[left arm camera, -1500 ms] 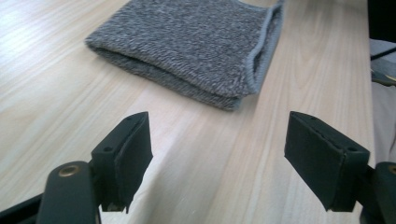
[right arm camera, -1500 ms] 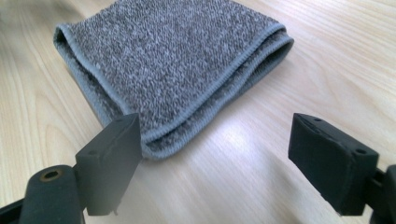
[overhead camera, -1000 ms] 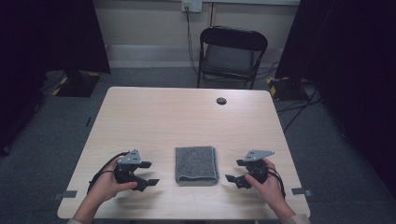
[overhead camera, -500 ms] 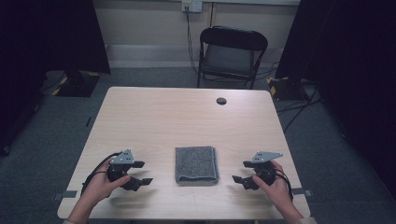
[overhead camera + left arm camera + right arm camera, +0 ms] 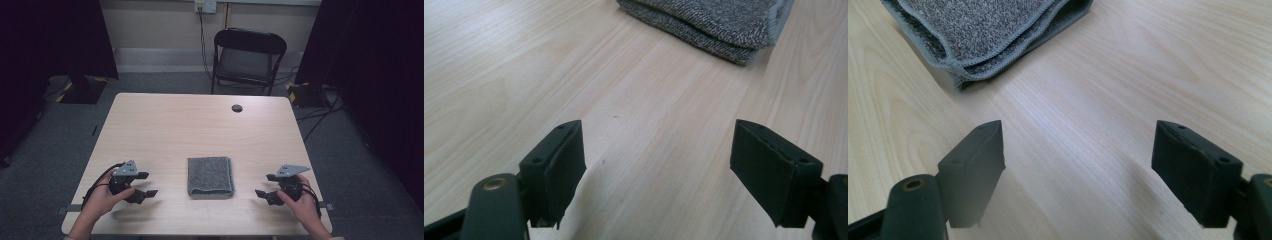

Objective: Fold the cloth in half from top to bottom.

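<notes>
Towel (image 5: 210, 176), grey and folded, lies flat on the table (image 5: 200, 125) near its front edge, between the two grippers and well apart from each; left gripper (image 5: 142, 184) sits low over the wood, jaws spread wide, holding nothing; right gripper (image 5: 266, 185) likewise gapes wide and empty, pointed at the towel.

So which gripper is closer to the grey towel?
Left, slightly. The left gripper sits just off the grey towel's left edge; the right gripper is a bit farther from its right edge.
</notes>
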Tool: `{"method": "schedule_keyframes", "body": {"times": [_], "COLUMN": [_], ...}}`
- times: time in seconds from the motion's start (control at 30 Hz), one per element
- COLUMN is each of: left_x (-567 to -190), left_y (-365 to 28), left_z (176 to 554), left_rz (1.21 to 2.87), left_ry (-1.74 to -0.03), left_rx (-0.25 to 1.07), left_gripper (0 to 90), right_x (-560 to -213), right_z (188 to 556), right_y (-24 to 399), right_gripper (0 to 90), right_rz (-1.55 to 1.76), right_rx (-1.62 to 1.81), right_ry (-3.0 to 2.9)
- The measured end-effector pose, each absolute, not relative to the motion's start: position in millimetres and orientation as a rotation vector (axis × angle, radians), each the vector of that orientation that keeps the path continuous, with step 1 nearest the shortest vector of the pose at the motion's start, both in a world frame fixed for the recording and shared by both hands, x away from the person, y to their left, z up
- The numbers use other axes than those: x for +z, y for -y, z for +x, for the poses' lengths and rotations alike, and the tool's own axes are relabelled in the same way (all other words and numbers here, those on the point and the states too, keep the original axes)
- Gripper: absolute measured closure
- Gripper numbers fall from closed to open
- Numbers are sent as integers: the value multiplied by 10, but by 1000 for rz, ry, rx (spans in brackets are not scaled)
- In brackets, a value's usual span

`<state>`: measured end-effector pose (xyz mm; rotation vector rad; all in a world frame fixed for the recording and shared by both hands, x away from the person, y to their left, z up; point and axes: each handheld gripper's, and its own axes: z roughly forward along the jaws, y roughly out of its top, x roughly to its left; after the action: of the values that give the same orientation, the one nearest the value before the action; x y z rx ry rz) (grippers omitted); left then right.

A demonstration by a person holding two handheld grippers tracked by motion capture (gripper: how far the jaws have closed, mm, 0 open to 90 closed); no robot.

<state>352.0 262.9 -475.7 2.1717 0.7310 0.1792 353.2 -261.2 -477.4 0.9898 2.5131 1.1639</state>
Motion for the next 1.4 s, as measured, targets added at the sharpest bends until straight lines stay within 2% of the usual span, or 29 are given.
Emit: {"method": "schedule_keyframes", "body": {"times": [1.4], "left_x": [-4868], "left_y": [-3206], "left_z": [3475], "left_rz": [2147], "left_ry": [-856], "left_rx": [263], "left_gripper": [224], "right_x": [-4853], "right_z": [3527], "right_y": [3148], "right_gripper": [228], "right_rz": [1085], "right_rx": [1136], "right_ry": [-2445]}}
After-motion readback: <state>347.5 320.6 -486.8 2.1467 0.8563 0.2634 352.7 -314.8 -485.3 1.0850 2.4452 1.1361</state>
